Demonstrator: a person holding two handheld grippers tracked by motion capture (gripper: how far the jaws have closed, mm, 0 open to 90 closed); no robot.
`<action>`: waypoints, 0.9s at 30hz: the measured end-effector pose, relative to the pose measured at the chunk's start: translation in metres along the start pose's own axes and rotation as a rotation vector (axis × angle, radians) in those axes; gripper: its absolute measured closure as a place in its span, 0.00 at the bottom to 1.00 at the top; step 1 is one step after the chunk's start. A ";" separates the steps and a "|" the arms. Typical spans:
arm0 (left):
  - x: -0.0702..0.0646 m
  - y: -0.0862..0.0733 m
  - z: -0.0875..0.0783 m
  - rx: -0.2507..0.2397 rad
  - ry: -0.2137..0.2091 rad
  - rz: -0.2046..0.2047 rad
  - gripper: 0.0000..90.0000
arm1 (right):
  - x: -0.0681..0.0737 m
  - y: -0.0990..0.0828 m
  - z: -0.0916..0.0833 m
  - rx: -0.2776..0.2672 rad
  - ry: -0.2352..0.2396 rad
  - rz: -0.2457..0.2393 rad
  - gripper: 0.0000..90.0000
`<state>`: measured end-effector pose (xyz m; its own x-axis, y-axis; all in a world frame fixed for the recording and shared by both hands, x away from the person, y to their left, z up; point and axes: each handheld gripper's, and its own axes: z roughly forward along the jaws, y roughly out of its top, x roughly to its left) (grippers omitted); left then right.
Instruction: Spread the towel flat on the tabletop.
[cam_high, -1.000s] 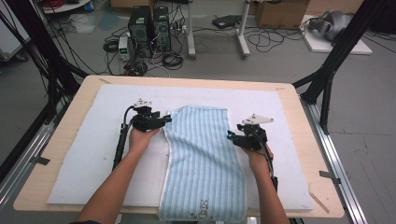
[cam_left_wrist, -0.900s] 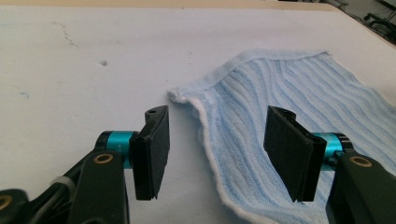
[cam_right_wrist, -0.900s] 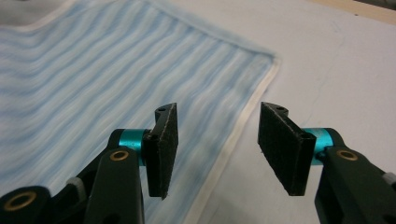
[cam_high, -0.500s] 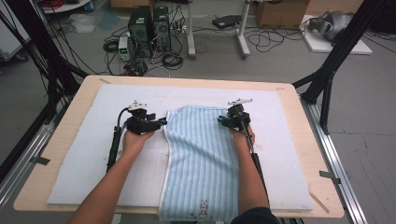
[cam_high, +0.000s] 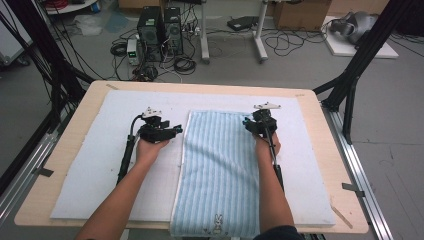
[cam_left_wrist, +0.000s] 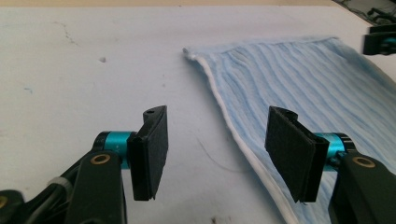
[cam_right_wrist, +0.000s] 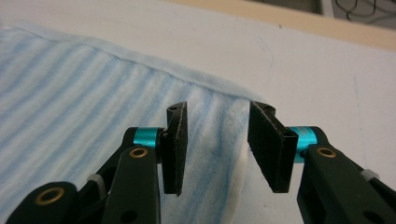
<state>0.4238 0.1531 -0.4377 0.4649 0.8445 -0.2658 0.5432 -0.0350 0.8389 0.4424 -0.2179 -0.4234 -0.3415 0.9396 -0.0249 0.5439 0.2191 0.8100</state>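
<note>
A light-blue striped towel (cam_high: 220, 165) lies flat and lengthwise on the white mat, its near end hanging over the table's front edge. My left gripper (cam_high: 176, 131) lies on the mat beside the towel's left edge. In the left gripper view its jaws (cam_left_wrist: 217, 121) stand open, and the towel's white hem (cam_left_wrist: 243, 144) runs between them untouched. My right gripper (cam_high: 256, 122) is at the towel's far right corner. Its jaws (cam_right_wrist: 217, 116) have just been opening and hover apart over the towel's edge (cam_right_wrist: 219, 154), with the pads not pressing it.
The white mat (cam_high: 100, 165) covers most of the wooden table (cam_high: 70, 125). Black frame posts (cam_high: 350, 85) stand at both sides. Computers and cables (cam_high: 160, 35) sit on the floor behind. The right gripper (cam_left_wrist: 380, 39) shows far off in the left gripper view.
My right hand has moved away from me along the towel's right edge to its far corner, and that edge now lies straighter. The left hand has kept still.
</note>
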 end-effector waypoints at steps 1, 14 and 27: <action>0.001 0.001 0.004 0.012 -0.001 -0.014 0.45 | 0.001 0.000 -0.005 -0.003 0.024 -0.015 0.61; -0.021 0.016 0.065 0.168 0.031 0.124 0.55 | -0.008 -0.037 -0.037 0.062 0.056 -0.005 0.50; -0.002 0.020 0.058 0.138 0.148 0.136 0.99 | -0.003 -0.026 -0.002 0.137 0.044 -0.064 0.98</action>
<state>0.4740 0.1201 -0.4483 0.4383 0.8958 -0.0740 0.5777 -0.2176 0.7867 0.4279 -0.2273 -0.4432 -0.4100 0.9109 -0.0458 0.6188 0.3147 0.7197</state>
